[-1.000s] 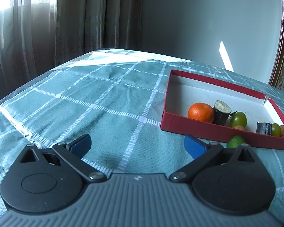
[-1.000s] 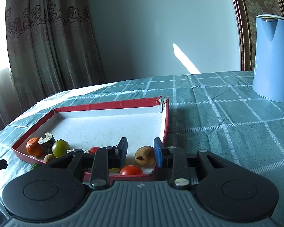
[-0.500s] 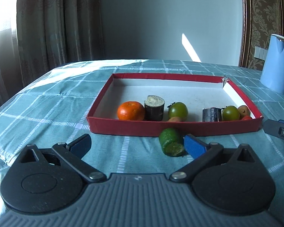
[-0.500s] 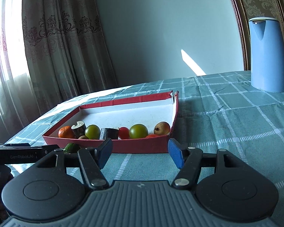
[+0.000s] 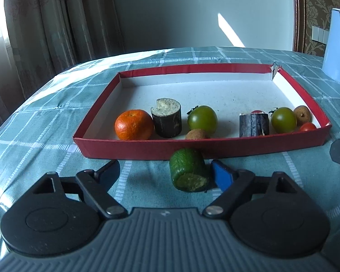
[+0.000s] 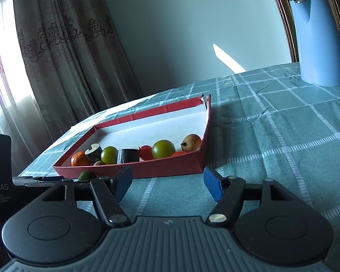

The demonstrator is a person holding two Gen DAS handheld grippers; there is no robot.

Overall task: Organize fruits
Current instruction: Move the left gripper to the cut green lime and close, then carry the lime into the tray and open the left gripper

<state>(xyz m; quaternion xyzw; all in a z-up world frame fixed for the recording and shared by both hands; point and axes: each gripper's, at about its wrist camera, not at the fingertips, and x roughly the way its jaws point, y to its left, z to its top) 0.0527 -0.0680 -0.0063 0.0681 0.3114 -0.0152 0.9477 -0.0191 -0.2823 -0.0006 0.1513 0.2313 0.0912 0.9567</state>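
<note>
Home room, patterned curtains (image 6: 63, 52), checked tablecloth (image 6: 283, 122), blue kettle (image 6: 317, 40)

Green cucumber chunk (image 5: 189, 172) lies on its side before the fruit-filled red tray (image 5: 147, 148).

A red tray (image 5: 215, 147) with a white, speckled floor sits on a teal cloth (image 5: 45, 124) checked in white. Inside are an orange mandarin (image 5: 133, 124) and green tomatoes (image 5: 202, 119); the jug (image 6: 317, 40) is pale blue.
</note>
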